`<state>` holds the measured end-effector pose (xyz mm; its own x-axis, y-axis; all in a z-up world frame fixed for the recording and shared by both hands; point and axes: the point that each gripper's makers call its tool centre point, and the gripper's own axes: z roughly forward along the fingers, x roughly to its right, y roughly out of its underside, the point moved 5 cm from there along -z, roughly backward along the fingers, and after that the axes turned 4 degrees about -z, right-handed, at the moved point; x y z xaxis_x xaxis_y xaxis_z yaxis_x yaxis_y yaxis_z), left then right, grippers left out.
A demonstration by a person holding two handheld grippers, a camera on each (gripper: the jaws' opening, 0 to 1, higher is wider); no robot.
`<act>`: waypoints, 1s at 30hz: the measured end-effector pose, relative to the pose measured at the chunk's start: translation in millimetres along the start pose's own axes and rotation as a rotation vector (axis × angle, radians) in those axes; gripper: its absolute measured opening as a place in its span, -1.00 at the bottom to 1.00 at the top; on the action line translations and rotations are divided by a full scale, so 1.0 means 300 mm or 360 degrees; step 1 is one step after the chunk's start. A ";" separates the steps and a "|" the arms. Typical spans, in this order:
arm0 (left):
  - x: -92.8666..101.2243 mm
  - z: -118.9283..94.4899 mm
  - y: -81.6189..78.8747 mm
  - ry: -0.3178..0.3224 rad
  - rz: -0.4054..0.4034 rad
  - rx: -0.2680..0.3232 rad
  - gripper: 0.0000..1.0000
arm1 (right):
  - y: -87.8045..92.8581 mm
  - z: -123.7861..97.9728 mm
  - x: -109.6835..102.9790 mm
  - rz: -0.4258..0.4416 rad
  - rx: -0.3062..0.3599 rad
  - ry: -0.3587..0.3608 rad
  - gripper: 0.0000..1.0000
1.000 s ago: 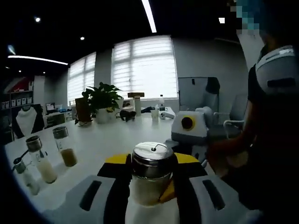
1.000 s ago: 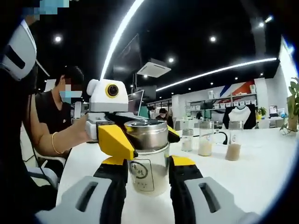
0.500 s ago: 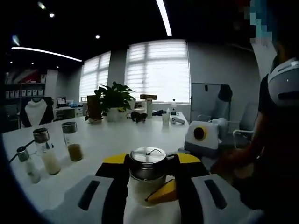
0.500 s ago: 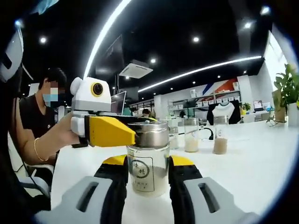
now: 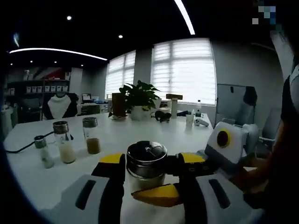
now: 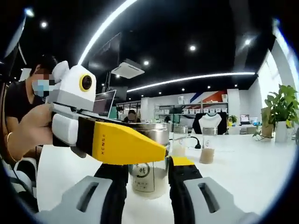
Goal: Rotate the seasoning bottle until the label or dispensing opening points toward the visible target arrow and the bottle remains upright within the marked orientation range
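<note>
Bottle of pale seasoning, capped with a steel lid, upright on the white table between both pairs of jaws. Left gripper view: the left gripper has its black, yellow-tipped jaws at either side of the glass body, closed against it just under the lid; the lid's top shows a small wire loop. The right gripper enters from the right, one yellow jaw lying across the near side of the bottle, low in the view. A hand grasps the right gripper at the right edge. Three further bottles stand in a row on the table to the left, well apart from the held one; a potted plant stands farther back before a blinded window.

Right gripper view: the right gripper clamps the bottle from both sides, its round label facing the camera. The left gripper reaches in from the left, its yellow jaw crossing the lid's front; a hand holds it. Two bottles stand farther back on the table. A seated person is at the left.
</note>
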<state>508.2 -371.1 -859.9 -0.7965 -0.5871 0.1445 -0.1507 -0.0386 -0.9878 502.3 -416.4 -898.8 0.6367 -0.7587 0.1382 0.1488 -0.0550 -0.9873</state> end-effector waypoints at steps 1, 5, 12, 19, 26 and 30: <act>0.008 -0.002 -0.002 -0.0011 -0.0045 0.0032 -0.07 | -0.002 0.003 0.001 -0.0005 0.0007 0.0013 -0.38; 0.017 -0.007 0.005 -0.0084 -0.0047 0.0021 -0.02 | -0.002 0.010 0.001 0.0013 0.0016 0.0035 -0.38; 0.005 -0.028 -0.005 -0.0310 -0.0083 0.0086 -0.12 | 0.007 0.024 -0.020 0.0030 0.0035 0.0071 -0.38; 0.000 -0.033 -0.002 -0.0441 -0.0075 0.0125 -0.16 | 0.010 0.028 -0.042 0.0047 0.0058 0.0114 -0.38; -0.011 -0.028 0.010 -0.0499 -0.0092 0.0193 -0.20 | 0.016 0.034 -0.038 0.0055 0.0034 0.0122 -0.38; -0.018 -0.035 -0.003 -0.0550 -0.0046 0.0260 -0.26 | 0.004 0.033 -0.050 0.0119 0.0078 0.0119 -0.38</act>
<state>506.6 -359.4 -859.1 -0.5449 -0.8206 0.1722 -0.0527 -0.1715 -0.9838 500.4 -398.8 -901.3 0.5894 -0.8059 0.0563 0.1408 0.0338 -0.9895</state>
